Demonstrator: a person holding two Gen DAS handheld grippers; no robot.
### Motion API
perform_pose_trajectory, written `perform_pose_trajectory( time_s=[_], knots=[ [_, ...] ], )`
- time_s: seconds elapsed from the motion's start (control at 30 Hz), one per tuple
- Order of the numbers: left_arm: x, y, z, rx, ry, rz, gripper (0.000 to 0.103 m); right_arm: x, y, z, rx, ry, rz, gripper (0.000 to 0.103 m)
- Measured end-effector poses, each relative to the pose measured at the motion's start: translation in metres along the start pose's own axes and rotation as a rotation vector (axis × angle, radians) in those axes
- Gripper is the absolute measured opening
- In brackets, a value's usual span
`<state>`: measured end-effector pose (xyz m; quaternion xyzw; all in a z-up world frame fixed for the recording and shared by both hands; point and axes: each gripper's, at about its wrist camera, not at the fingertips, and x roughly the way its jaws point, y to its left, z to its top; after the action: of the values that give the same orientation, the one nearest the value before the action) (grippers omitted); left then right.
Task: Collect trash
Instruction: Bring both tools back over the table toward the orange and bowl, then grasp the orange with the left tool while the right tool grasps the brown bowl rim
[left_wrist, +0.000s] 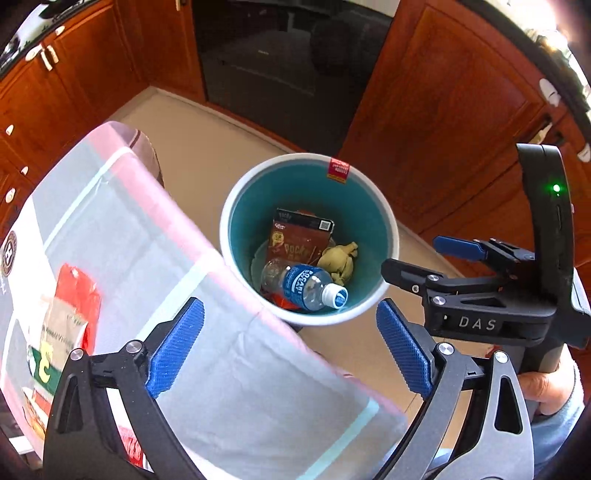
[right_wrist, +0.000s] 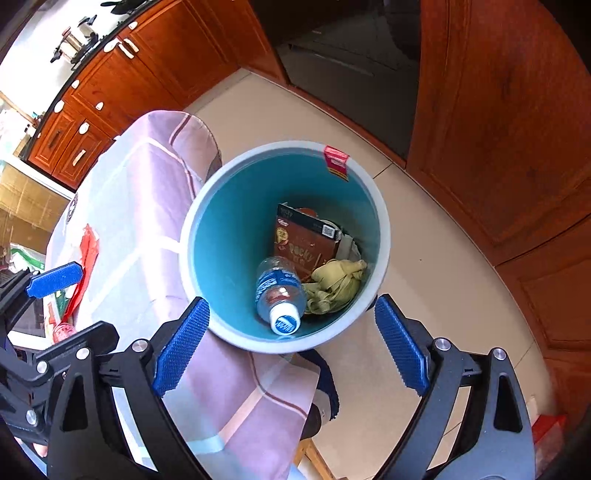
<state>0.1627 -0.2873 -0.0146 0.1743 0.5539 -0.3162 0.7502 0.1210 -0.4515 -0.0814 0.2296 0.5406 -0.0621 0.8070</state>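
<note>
Trash sits in the bin (left_wrist: 236, 206) on the floor beside the table (left_wrist: 110, 229): a bottle (left_wrist: 308, 286) lying across a brown box (left_wrist: 295, 240), with a crumpled wad (left_wrist: 340, 260) touching both. I see my left gripper (left_wrist: 290, 334) spread wide and empty above the rim. My right gripper (right_wrist: 291, 338) is spread and empty too. A red packet (left_wrist: 70, 306) lies on the tablecloth.
</note>
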Motion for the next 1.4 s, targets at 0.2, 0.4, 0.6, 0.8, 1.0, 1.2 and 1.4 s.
perform_pose_trajectory(
  time_s=[0.2, 0.4, 0.6, 0.8, 1.0, 1.2, 1.4],
  knots=[
    [-0.031, 0.020, -0.025, -0.017, -0.066, 0.023, 0.097, -0.020, 0.033, -0.007, -0.045, -0.017, 0.009, 0.087],
    [-0.058, 0.060, -0.053, -0.067, -0.107, 0.065, 0.097, -0.029, 0.082, -0.009, -0.128, -0.023, 0.029, 0.087],
    [-0.078, 0.114, -0.086, -0.133, -0.120, 0.122, 0.097, -0.021, 0.141, -0.013, -0.231, 0.008, 0.051, 0.087],
    [-0.100, 0.186, -0.131, -0.190, -0.125, 0.210, 0.097, -0.009, 0.206, -0.027, -0.341, 0.050, 0.086, 0.087],
    [-0.117, 0.266, -0.188, -0.332, -0.118, 0.265, 0.097, 0.005, 0.277, -0.046, -0.451, 0.101, 0.130, 0.087],
    [-0.112, 0.320, -0.236, -0.437, -0.096, 0.263, 0.081, 0.020, 0.336, -0.063, -0.529, 0.143, 0.175, 0.087],
    [-0.091, 0.338, -0.248, -0.472, -0.088, 0.187, 0.064, 0.025, 0.381, -0.075, -0.597, 0.147, 0.204, 0.087]
  ],
)
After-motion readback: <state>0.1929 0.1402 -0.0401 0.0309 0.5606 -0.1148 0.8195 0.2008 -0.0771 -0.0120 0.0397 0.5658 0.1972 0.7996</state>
